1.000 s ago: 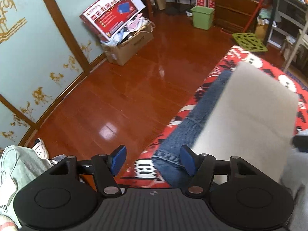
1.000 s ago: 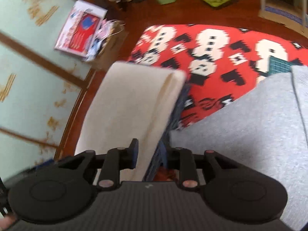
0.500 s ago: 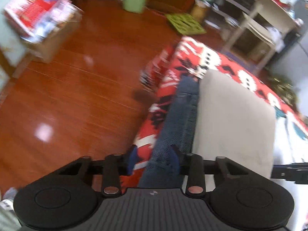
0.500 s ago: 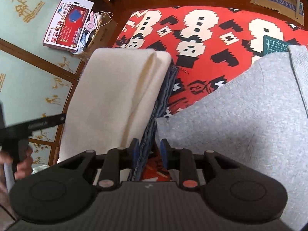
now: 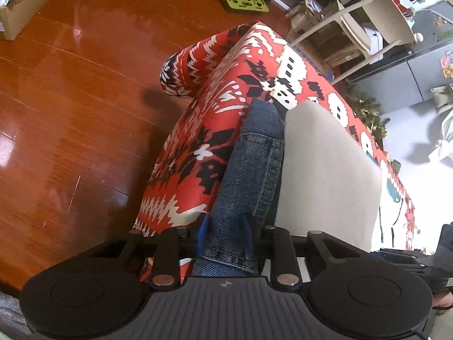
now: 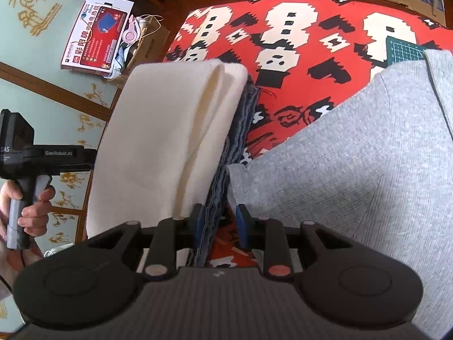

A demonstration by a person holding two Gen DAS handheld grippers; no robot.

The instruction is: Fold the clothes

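Left gripper (image 5: pixel 225 233) is clamped on a thick bunch of the folded jeans (image 5: pixel 252 167); denim fills the gap between the blue pads. Right gripper (image 6: pixel 219 223) has the jeans' layered edge (image 6: pixel 218 187) against its left pad, but there is a visible gap to the right pad, so I read it as parted, not gripping.

The jeans lie on the red patterned blanket (image 6: pixel 297 28) under a folded cream garment (image 6: pixel 164 130), which sits at 11 o'clock from the right gripper. A grey knit garment (image 6: pixel 354 147) spreads at 2 o'clock, just beside the denim.

My judgement: close the right gripper on every denim layer before lifting, keep both ends level, and avoid snagging the grey knit.
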